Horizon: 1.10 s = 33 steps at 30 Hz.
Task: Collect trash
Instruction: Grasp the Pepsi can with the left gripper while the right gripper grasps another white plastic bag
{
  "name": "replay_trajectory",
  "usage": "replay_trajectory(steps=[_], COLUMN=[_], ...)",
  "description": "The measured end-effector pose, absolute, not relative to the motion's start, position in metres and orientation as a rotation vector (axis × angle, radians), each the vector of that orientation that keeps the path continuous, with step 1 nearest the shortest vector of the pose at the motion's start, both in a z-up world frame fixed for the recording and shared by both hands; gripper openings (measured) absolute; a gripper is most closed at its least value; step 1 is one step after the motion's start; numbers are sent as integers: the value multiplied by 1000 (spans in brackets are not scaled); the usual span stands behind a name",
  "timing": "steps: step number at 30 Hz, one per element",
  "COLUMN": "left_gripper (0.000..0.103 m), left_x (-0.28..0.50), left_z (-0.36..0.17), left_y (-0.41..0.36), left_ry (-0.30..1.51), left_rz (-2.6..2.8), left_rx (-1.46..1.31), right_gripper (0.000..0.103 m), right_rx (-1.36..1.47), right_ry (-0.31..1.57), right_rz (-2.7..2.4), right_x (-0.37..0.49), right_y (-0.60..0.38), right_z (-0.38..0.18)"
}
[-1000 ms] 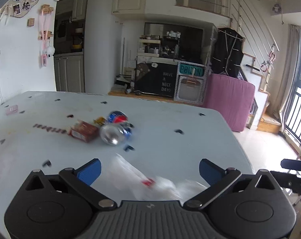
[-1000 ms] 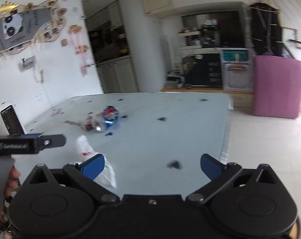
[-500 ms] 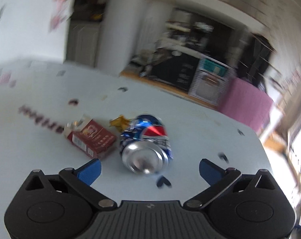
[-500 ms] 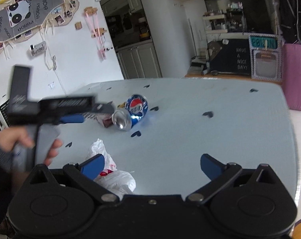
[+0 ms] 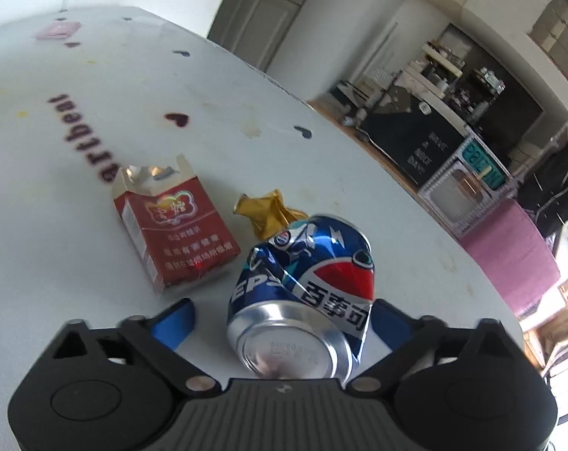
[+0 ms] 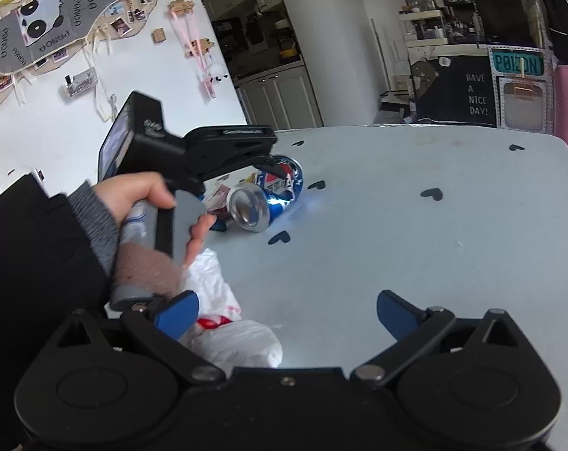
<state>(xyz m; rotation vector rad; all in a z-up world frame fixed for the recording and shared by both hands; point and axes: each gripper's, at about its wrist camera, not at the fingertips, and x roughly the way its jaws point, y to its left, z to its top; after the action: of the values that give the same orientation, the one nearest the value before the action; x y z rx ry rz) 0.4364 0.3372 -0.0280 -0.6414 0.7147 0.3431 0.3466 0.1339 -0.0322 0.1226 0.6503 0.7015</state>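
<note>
what you can't make out around the can and the bag

in your left wrist view the crushed can (image 5: 306,300) covers the inner face of the right-hand blue pad, so you cannot tell whether that pad touches it, and its near rim drops behind the gripper body. the gold wrapper (image 5: 269,212) is half hidden behind the can. the printed word on the worktop (image 5: 415,225) runs under the red carton (image 5: 175,236) and reads only in part. in your right wrist view your left hand (image 6: 141,195) and its gripper hide most of the carton, the white plastic bag (image 6: 227,323) slips under your right gripper's body, and your dark sleeve (image 6: 40,282) is cut off by the left edge.
</note>
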Motion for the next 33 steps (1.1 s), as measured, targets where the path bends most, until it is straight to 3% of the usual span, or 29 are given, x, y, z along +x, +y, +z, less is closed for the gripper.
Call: replay_trajectory(steps=[2,4,9,14,33], left_gripper=[69,61,61,60,59], left_x=[433,428,418,399,280], left_z=[-27,-27,-26,-24,-14], left_y=[335,336,335,329,290], left_ry=[711,715,741,755,778], left_rz=[353,322,265,215,32], left_rx=[-633,-640,-611,-560,-399], right_gripper=[98,95,82,55,50], right_rx=[124,123,123,94,-12], right_ry=[657,670,702,749,708], right_rz=[719,732,786,886,608], right_x=[346,346,341,332,279], right_y=[137,141,148,156,80], right_z=[-35,-38,-44,-42,-13])
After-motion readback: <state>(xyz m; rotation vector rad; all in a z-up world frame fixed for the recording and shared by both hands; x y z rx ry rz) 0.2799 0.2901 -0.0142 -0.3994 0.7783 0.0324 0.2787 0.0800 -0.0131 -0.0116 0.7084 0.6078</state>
